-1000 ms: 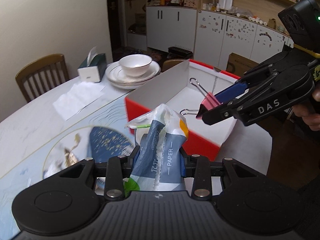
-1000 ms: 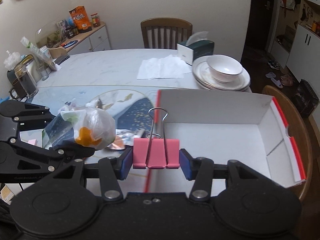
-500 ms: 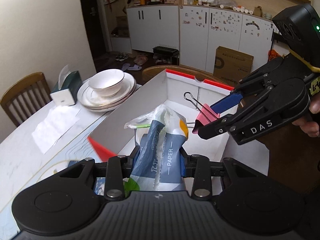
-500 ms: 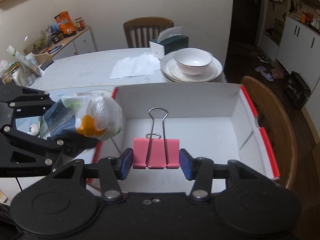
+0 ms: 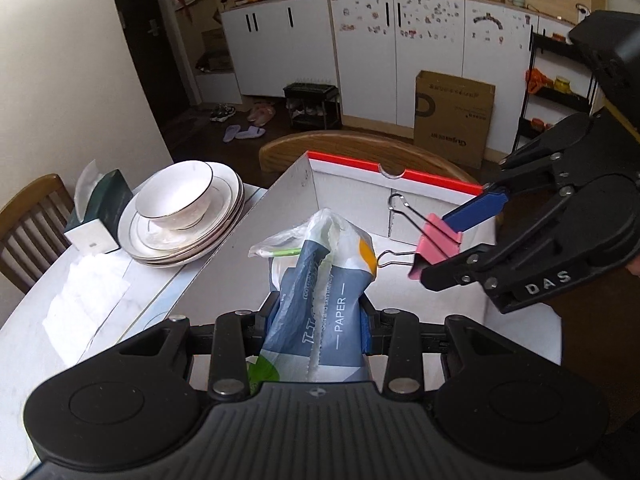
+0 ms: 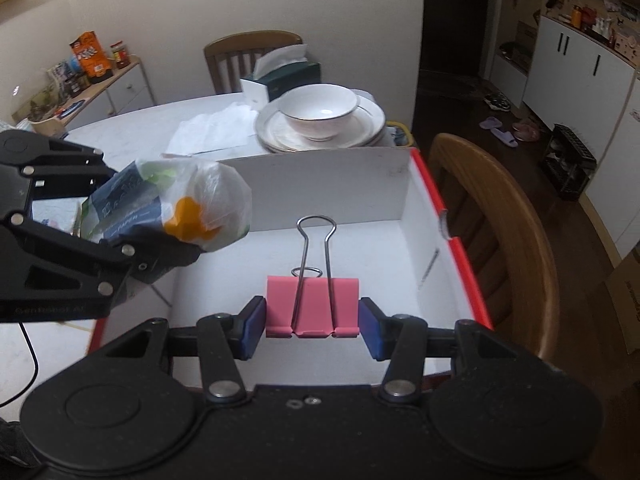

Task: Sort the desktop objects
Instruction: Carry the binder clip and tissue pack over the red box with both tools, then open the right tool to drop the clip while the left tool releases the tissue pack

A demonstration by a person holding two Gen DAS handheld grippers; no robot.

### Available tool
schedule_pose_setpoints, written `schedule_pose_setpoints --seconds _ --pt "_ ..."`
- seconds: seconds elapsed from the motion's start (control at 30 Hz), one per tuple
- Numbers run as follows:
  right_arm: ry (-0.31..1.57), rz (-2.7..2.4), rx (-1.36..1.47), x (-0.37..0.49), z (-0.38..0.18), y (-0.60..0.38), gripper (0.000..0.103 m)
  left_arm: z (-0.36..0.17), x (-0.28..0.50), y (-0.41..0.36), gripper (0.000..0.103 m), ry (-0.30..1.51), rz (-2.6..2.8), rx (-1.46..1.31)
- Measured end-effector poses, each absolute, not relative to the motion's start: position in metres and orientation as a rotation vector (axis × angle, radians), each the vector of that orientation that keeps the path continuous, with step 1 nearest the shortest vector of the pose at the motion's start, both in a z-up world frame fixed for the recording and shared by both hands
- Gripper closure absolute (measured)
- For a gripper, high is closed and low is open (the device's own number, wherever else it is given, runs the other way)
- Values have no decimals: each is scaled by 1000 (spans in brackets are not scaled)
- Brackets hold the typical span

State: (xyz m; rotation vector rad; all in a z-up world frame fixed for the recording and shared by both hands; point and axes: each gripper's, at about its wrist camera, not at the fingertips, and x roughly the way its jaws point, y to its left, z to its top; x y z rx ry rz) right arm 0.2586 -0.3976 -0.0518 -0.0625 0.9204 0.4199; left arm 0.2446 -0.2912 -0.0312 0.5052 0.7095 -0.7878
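Pink binder clip (image 6: 312, 306) clamped in right gripper (image 6: 312, 320), tissue pack (image 5: 320, 312) squeezed in left gripper (image 5: 318, 320); both held above white red-edged box (image 6: 424, 216) on table (image 6: 132, 128).

left gripper (image 5: 320, 316): clamped, holding load | right gripper (image 6: 312, 320): clamped, holding load, raised alongside

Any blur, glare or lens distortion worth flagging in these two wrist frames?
Left wrist view: sharp; fisheye bends the wall edge and cabinets; tissue pack and pink binder clip crisp. Right wrist view: box floor blown out white; left gripper and the pack's plastic slightly soft; clip sharp in the right gripper.
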Motion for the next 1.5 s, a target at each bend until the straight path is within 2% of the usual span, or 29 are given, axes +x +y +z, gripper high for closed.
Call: schedule_pose_setpoints --seconds 0.57,0.8,1.2,1.5 --pt "988 401 -120 294 -94 -399 54 -95 288 -334 68 824 -776 662" --pt "1042 408 -160 306 -112 -396 54 -115 300 -338 68 923 -773 668" --pt "1109 431 -222 312 -125 -389 54 -130 306 -344 67 1057 -790 702" --pt "1121 432 -227 314 -133 -389 53 -132 304 -343 59 1089 -799 724"
